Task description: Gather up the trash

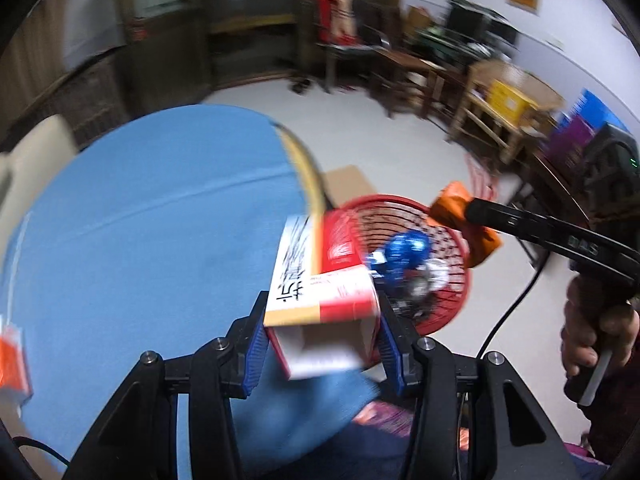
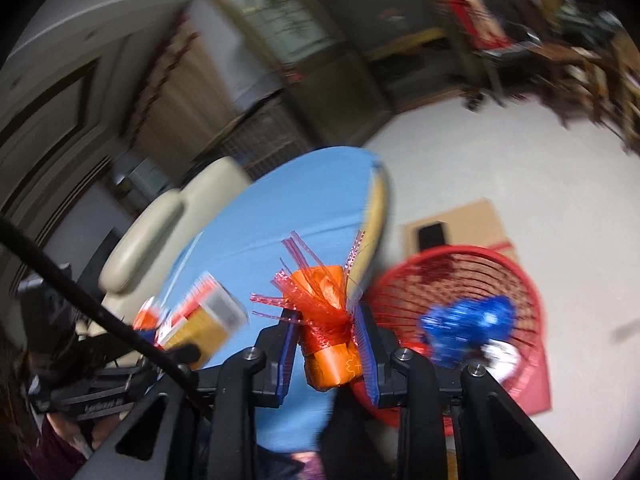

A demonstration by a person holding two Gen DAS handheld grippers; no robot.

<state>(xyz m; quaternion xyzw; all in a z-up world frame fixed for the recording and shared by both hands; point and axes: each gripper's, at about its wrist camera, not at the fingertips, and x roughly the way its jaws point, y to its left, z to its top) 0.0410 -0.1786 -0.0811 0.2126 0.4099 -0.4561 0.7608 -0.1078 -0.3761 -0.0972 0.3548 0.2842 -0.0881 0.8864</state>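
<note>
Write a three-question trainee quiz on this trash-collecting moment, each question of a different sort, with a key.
1. True or false: the left gripper is shut on a red and white carton.
2. Multiple choice: what does the right gripper hold? A) a blue foil wrapper B) an orange packet tied with red ribbon C) nothing
3. Fill in: the blue foil wrapper already lies in the red ____.

Key:
1. True; its blue pads press both sides of the carton.
2. B; the orange packet sits between its fingers.
3. basket; the red wire basket stands on the floor beside the blue table.
</note>
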